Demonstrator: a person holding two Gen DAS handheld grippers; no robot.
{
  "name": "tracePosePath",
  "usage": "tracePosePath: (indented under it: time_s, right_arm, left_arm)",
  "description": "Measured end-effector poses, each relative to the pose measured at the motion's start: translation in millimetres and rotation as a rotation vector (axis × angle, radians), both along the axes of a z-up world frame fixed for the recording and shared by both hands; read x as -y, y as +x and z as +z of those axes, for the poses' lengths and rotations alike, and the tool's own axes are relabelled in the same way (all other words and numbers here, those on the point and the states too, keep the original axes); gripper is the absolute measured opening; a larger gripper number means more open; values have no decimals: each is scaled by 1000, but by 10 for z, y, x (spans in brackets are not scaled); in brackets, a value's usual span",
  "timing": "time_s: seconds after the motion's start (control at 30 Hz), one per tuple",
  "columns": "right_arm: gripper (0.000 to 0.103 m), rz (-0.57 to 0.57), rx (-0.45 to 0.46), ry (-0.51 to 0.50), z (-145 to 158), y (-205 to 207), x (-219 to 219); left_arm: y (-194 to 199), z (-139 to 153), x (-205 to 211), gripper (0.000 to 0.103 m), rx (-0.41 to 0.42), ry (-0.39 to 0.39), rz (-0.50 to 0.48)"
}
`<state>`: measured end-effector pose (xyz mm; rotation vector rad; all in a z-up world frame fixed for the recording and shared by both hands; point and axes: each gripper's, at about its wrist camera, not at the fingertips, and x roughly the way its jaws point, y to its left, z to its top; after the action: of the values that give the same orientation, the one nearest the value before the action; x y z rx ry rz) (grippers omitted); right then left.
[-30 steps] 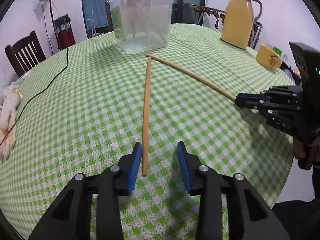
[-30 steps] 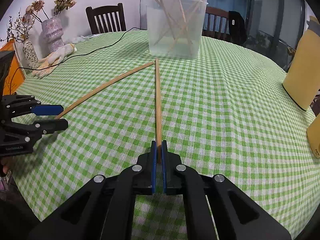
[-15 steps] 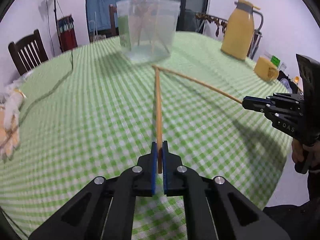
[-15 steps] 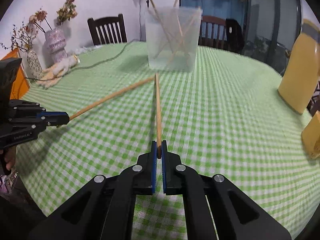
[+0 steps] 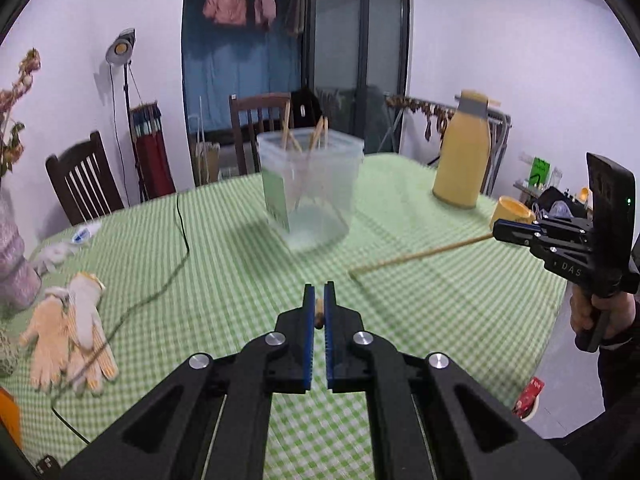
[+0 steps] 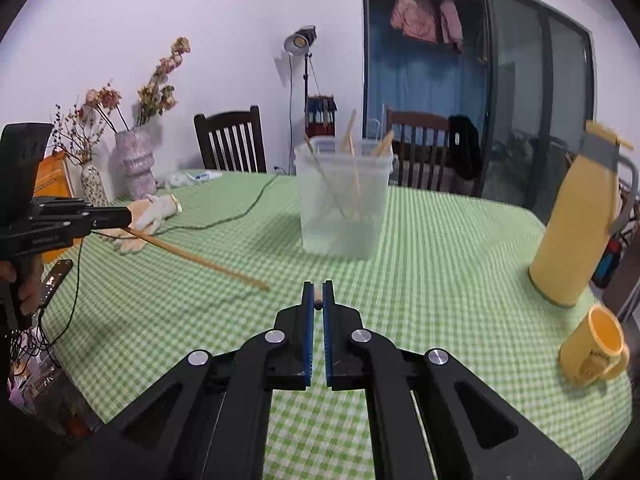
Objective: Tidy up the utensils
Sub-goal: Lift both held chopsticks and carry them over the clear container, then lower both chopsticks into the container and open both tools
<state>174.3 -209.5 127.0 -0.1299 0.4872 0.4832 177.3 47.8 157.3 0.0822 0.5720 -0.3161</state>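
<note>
Each gripper is shut on one long wooden chopstick, held off the green checked table. My left gripper (image 5: 319, 300) shows only the butt end of its chopstick (image 5: 319, 314) between the blue pads. My right gripper (image 6: 318, 294) likewise shows its chopstick end (image 6: 317, 302). In the left wrist view the right gripper (image 5: 498, 228) holds its chopstick (image 5: 420, 255) pointing left. In the right wrist view the left gripper (image 6: 126, 214) holds its chopstick (image 6: 200, 260) pointing right. A clear plastic tub (image 5: 310, 192), also seen in the right wrist view (image 6: 342, 200), stands ahead with several chopsticks in it.
A yellow thermos (image 6: 576, 220) and yellow mug (image 6: 594, 346) stand at the right. Work gloves (image 5: 74, 332) and a black cable (image 5: 180, 248) lie at the left. Vases with dried flowers (image 6: 134, 168) stand at the far left edge. Chairs surround the table.
My left gripper closed on its chopstick. Both grippers then lifted and levelled out, raising the chopsticks off the table, so each now points forward and shows end-on between the pads.
</note>
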Motion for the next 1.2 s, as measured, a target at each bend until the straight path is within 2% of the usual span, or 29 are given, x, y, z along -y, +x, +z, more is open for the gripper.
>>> tracePosePath:
  time_s: [0.07, 0.3, 0.47, 0.93, 1.03, 1.1, 1.2]
  right_arm:
    - [4, 12, 19, 4, 98, 3, 15]
    - [4, 41, 59, 24, 359, 117, 54]
    - [4, 46, 59, 57, 455, 303, 58]
    - [4, 57, 60, 52, 525, 490, 14]
    - [4, 74, 86, 12, 653, 532, -45]
    - [4, 86, 109, -7, 787, 557, -70]
    - [4, 113, 204, -54, 1253, 593, -89]
  left_arm:
    - [2, 99, 16, 1, 36, 17, -11]
    - [222, 347, 43, 1, 83, -12, -30]
    - [435, 392, 53, 1, 86, -62, -45]
    - [630, 425, 47, 1, 81, -82, -77]
    - [682, 613, -15, 1, 76, -123, -128]
    - [711, 850, -48, 1, 103, -116, -163]
    - [785, 1272, -80, 1, 156, -77, -187]
